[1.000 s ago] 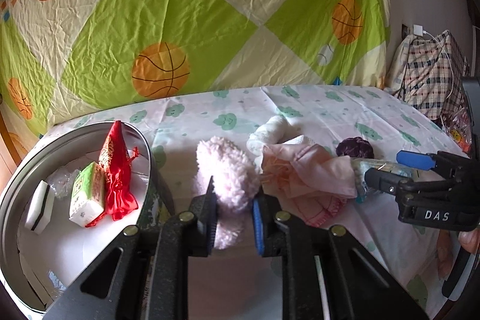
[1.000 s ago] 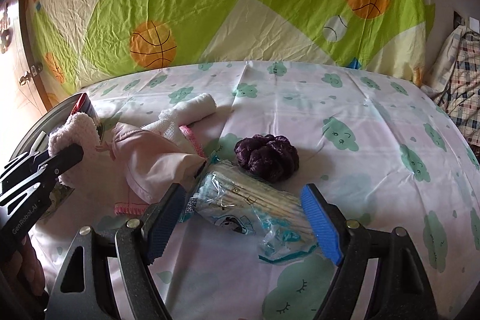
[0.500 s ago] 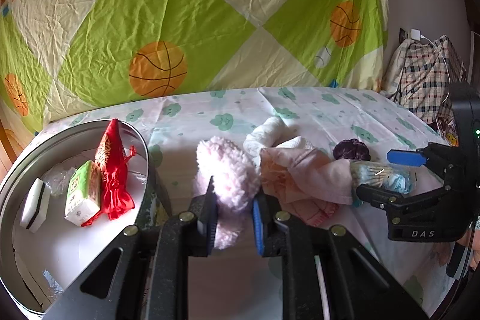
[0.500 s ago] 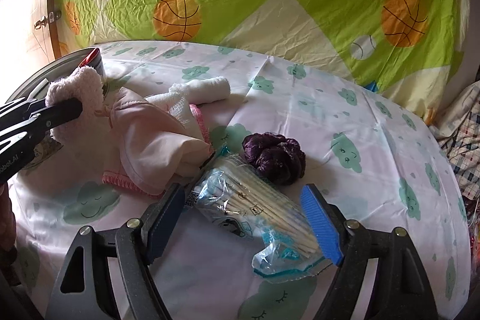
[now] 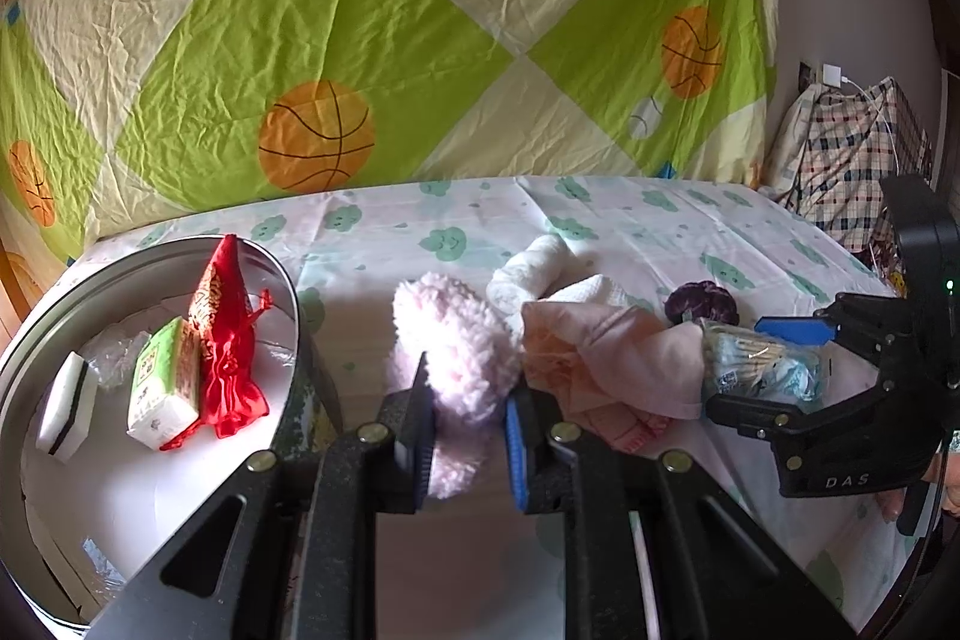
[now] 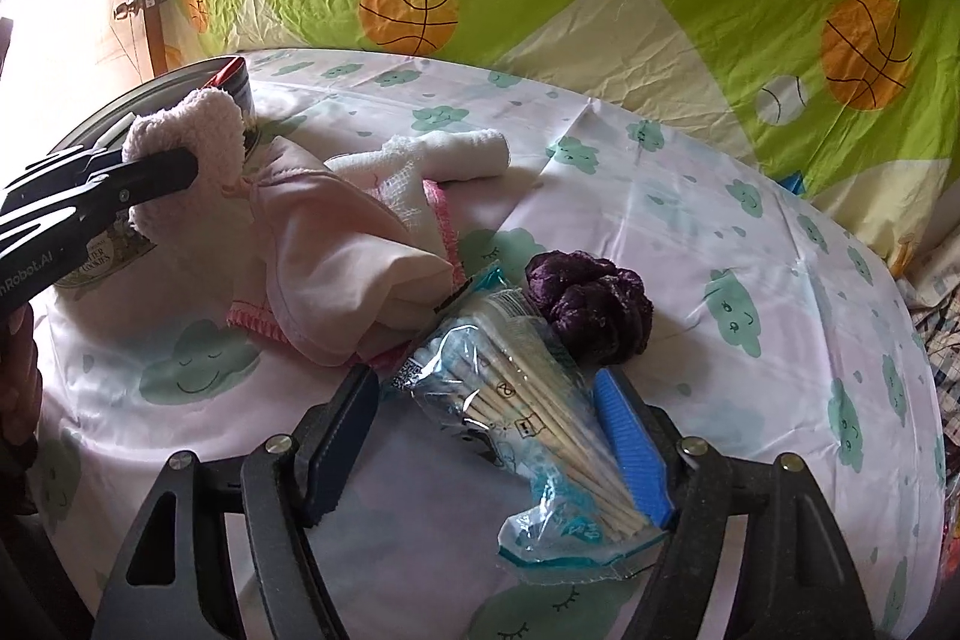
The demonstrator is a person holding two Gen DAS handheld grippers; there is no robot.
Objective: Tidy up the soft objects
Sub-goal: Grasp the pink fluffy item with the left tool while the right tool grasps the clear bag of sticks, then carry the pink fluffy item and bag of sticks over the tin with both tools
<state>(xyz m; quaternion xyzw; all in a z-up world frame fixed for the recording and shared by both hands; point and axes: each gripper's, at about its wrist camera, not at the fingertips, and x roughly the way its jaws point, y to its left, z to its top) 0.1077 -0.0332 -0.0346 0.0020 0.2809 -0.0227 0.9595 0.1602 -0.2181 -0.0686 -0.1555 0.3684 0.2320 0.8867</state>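
Note:
My left gripper (image 5: pixel 467 430) is shut on a fluffy pink sock (image 5: pixel 450 340), beside the round metal tin (image 5: pixel 288 280); the sock also shows in the right wrist view (image 6: pixel 192 130). My right gripper (image 6: pixel 486 442) is open, its jaws on either side of a plastic bag of cotton swabs (image 6: pixel 516 400) lying on the bed. A pink cloth (image 6: pixel 336 250), a rolled white gauze cloth (image 6: pixel 444 154) and a dark purple scrunchie (image 6: pixel 588 304) lie on the sheet ahead.
The tin holds a red pouch (image 5: pixel 225 334), a green tissue pack (image 5: pixel 162 382) and a white sponge (image 5: pixel 66 412). A basketball-print quilt (image 5: pixel 360 40) rises behind the bed. A plaid bag (image 5: pixel 852 160) sits at the far right.
My right gripper has moved forward, so its open jaws now flank the swab bag closely. My left gripper still holds the pink sock in about the same place.

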